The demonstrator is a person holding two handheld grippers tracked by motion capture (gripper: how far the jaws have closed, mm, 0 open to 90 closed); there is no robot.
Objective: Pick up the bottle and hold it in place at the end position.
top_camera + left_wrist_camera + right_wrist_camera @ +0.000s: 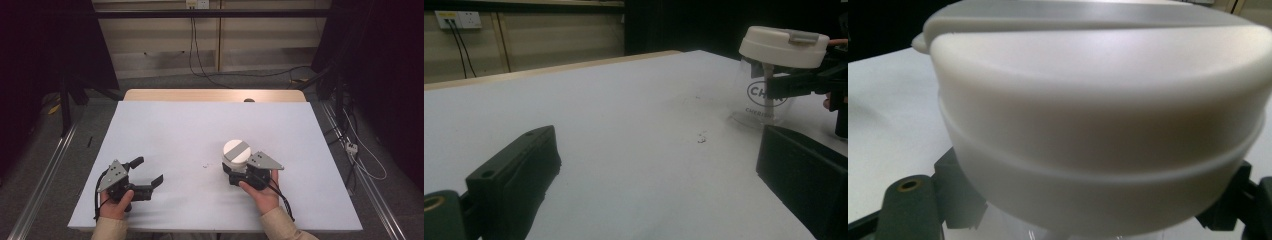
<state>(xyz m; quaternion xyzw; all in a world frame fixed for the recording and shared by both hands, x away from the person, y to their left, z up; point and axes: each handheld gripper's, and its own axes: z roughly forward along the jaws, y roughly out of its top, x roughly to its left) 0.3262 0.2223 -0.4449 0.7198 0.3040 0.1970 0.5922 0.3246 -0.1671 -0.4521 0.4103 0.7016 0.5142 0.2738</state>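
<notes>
**Me:** Across the white table (165,135), which is the biggest thing in front of me, there is little besides my two tools and one cup (235,159). It stands right of the middle, near my edge, upright, with a clear printed body and a wide cream lid (783,47) crossed by a grey strip.

**Partner:** And your right gripper (239,172)?

**Me:** It has the cup. The jaws have come in around the clear body just under the lid and press on it from both sides. In the right gripper view the lid looms over them.

**Partner:** The left one?

**Me:** My left gripper (147,172) rests on the table well to the left, jaws spread wide with nothing between them. A few dark specks (205,165) lie on the surface between the two tools.

**Partner:** So which step is this?

**Me:** I judge the grasp is just made and the cup has not left the table. Next I expect to lift or steady it. That calls for a firm, level hold, since the clear wall looks slick and the heavy lid sits high. If the lid is to come off, my left must close on its rim.
</notes>
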